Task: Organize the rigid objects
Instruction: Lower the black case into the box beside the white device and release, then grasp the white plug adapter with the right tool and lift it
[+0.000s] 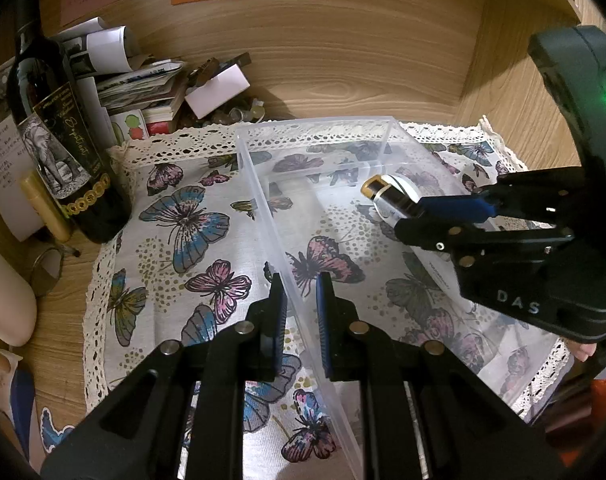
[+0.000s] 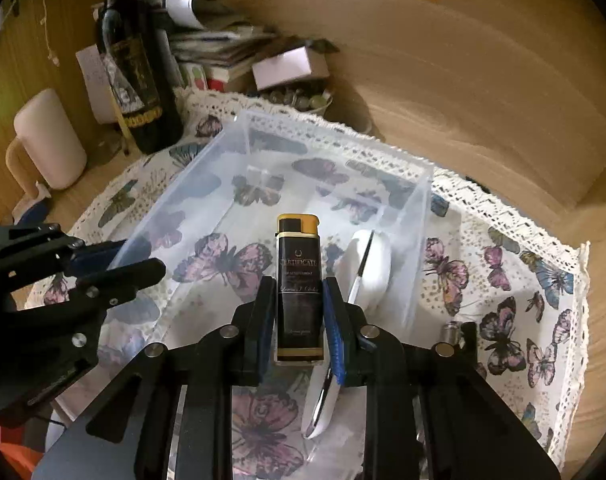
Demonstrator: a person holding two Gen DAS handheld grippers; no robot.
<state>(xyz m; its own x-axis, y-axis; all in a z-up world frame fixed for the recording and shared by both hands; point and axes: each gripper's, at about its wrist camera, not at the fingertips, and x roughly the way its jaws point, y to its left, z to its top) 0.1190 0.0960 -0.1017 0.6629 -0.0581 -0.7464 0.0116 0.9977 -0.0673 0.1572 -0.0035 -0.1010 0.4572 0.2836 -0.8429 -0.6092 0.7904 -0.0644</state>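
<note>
A clear plastic box (image 1: 259,200) (image 2: 419,200) sits on a butterfly-print cloth (image 1: 191,220). My left gripper (image 1: 299,294) is shut on the box's left wall; it also shows in the right wrist view (image 2: 131,258). My right gripper (image 2: 299,294) is shut on a black and gold lighter (image 2: 299,280) and holds it over the box's inside; both show in the left wrist view, the gripper (image 1: 411,212) and the lighter (image 1: 387,194). A white oval object (image 2: 369,268) with a thin dark stick lies in the box beside the lighter.
A dark wine bottle (image 1: 63,140) (image 2: 135,76) stands at the cloth's left edge, a cream mug (image 2: 49,140) further left. Stacked papers and a white box (image 1: 219,88) lie at the back. A small silver item (image 2: 453,332) lies on the cloth at right. Wooden walls enclose the back and right.
</note>
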